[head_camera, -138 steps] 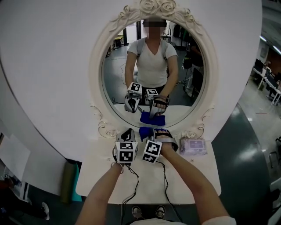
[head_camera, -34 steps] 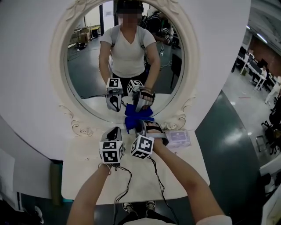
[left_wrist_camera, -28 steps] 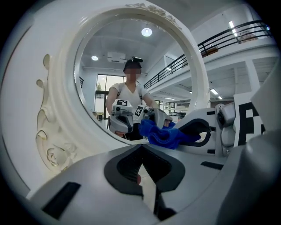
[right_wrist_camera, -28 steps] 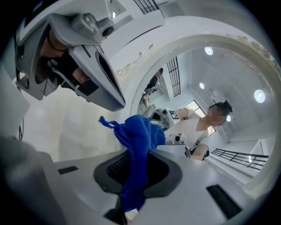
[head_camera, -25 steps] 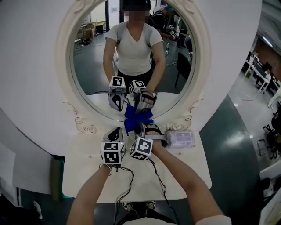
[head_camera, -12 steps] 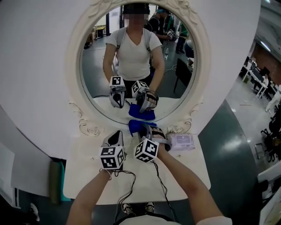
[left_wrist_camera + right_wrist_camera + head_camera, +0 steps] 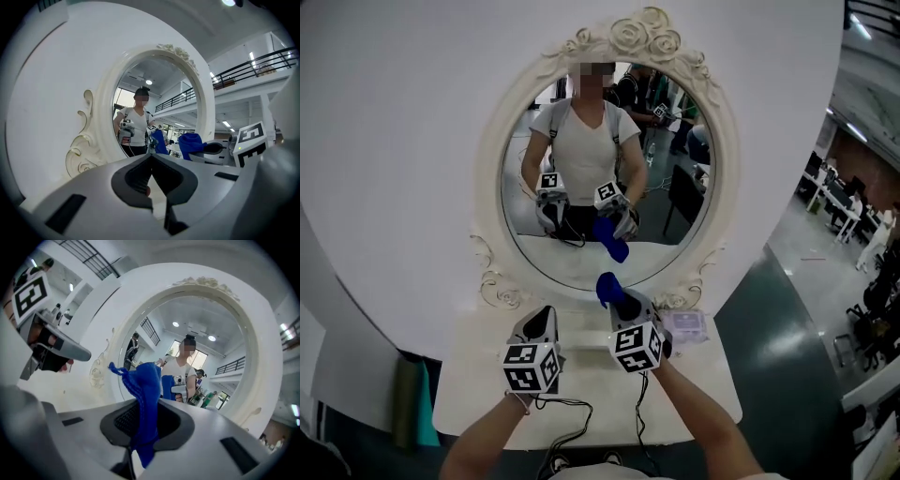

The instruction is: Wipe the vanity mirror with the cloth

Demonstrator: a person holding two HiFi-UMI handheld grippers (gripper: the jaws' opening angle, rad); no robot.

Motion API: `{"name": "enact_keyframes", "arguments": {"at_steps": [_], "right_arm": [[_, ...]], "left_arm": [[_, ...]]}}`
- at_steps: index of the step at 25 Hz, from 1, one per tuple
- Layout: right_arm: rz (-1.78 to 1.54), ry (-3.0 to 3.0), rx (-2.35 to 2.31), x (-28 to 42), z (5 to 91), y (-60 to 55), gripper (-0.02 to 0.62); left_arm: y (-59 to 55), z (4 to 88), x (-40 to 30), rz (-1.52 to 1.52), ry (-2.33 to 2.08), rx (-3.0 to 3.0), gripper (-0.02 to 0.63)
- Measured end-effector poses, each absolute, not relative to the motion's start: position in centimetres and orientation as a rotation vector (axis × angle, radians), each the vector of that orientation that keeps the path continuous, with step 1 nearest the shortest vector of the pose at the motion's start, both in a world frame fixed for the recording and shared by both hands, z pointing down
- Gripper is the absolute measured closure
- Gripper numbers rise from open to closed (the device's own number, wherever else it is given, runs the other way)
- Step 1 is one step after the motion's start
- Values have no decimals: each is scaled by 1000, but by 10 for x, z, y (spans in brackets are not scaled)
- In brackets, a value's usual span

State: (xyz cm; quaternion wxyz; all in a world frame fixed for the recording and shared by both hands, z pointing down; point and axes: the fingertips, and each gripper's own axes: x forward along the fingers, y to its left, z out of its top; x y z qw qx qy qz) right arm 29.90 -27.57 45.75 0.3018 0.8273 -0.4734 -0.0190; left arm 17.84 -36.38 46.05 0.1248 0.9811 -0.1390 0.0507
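The oval vanity mirror (image 7: pixel 609 159) in its ornate cream frame (image 7: pixel 493 187) stands at the back of a white table (image 7: pixel 478 398). My right gripper (image 7: pixel 622 302) is shut on a blue cloth (image 7: pixel 607 287), held up in front of the frame's lower edge. The cloth (image 7: pixel 143 385) sticks up bunched from the jaws of the right gripper (image 7: pixel 145 405), close to the glass (image 7: pixel 187 357). My left gripper (image 7: pixel 544 319) is lower and to the left, over the table, shut with nothing in it. In the left gripper view, the left gripper (image 7: pixel 151 159) points at the mirror (image 7: pixel 150 108), with the cloth (image 7: pixel 190 143) off to the right.
A clear packet of wipes (image 7: pixel 686 325) lies on the table to the right of my right gripper. Cables (image 7: pixel 572 424) hang from both grippers over the table's front edge. A green and teal object (image 7: pixel 408 412) stands beside the table's left end. A round white panel backs the mirror.
My right gripper has lifted the blue cloth off the table to the mirror's lower edge. The left gripper stayed low. The head view has tilted up and shows the whole mirror.
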Motion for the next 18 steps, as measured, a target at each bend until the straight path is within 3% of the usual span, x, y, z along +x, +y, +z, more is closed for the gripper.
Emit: {"name": "enact_keyframes", "arguments": {"at_steps": [18], "right_arm": [[72, -1420, 2717, 208, 465, -212, 529]], "left_arm": [[-299, 478, 119, 65, -358, 2854, 603]]}}
